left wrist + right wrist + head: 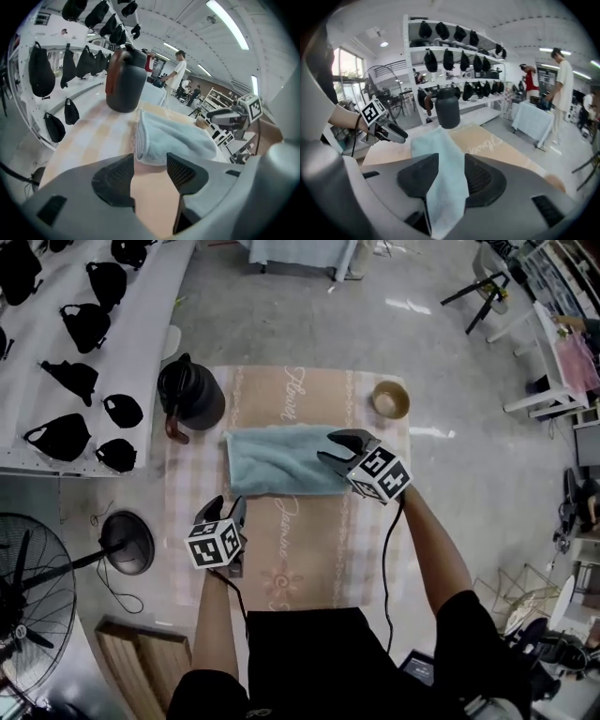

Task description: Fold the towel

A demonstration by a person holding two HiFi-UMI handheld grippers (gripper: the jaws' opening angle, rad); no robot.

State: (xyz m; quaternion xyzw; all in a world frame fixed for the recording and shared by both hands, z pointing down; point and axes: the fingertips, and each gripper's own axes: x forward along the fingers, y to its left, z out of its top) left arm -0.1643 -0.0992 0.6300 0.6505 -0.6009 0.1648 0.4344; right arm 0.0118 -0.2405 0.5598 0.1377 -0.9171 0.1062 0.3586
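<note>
1. Tabletop first: a pink checked cloth (309, 549) covers it, and the folded light-blue towel (281, 460) lies flat mid-cloth, between a black jug (192, 390) and a small bowl (391, 399).
2. Left claw (230, 507) hangs spread near the towel's near left corner, gripping nothing.
3. Right claw (328, 448) is spread over the towel's right end, with fabric showing in the gap, unpinched.

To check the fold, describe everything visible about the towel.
The towel is pale blue and fluffy, like terry cloth. It lies folded into a flat layered rectangle, long side left to right, on the pink-and-beige tablecloth, close to the dark jug. Its left end shows stacked folded edges. The right hand-held gripper is over its right end, jaws apart, cloth showing between them; contact is unclear. The open left hand-held gripper is apart from it, near its front left corner.
</note>
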